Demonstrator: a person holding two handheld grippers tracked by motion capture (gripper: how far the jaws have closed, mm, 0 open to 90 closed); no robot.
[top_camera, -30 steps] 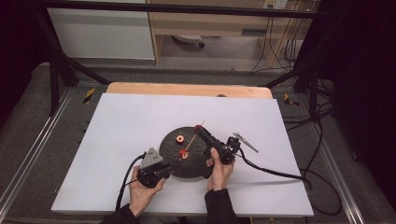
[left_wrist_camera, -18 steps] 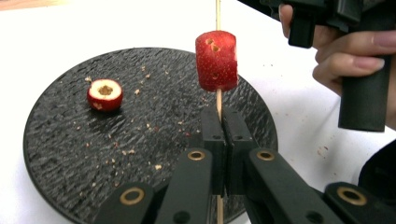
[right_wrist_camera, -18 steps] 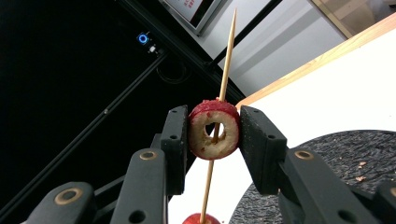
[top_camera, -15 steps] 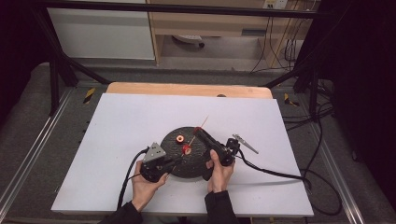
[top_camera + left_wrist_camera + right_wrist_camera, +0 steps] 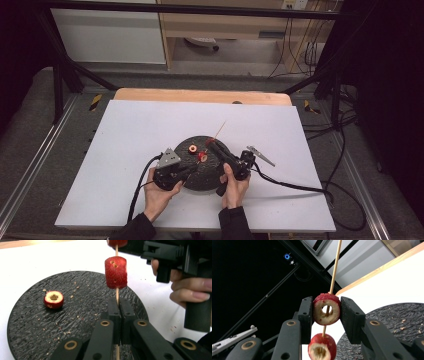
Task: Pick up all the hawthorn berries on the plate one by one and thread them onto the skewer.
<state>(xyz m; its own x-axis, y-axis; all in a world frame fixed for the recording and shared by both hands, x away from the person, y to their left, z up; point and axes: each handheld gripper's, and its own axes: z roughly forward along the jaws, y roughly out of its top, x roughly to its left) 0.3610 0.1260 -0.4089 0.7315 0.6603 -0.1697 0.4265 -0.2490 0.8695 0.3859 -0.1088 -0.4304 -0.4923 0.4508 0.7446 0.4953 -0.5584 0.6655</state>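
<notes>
item: wooden skewer (image 5: 116,293), centre of the left claw's frame, clenched low in the left claw (image 5: 120,312); 1 red fruit piece (image 5: 115,272) threaded above it. right claw (image 5: 327,312) grasps a cored fruit ring (image 5: 326,312) with the skewer through its hole. third fruit piece (image 5: 53,299) lies at left on the black plate (image 5: 30,335), on the white counter (image 5: 130,130).
risks, judged: skewer bending or snapping under a skewed push; ring splitting under squeeze; threaded piece sliding down.
markings: no readable writing or brand.

White cabinet (image 5: 107,35), wooden shelf (image 5: 225,25)
</notes>
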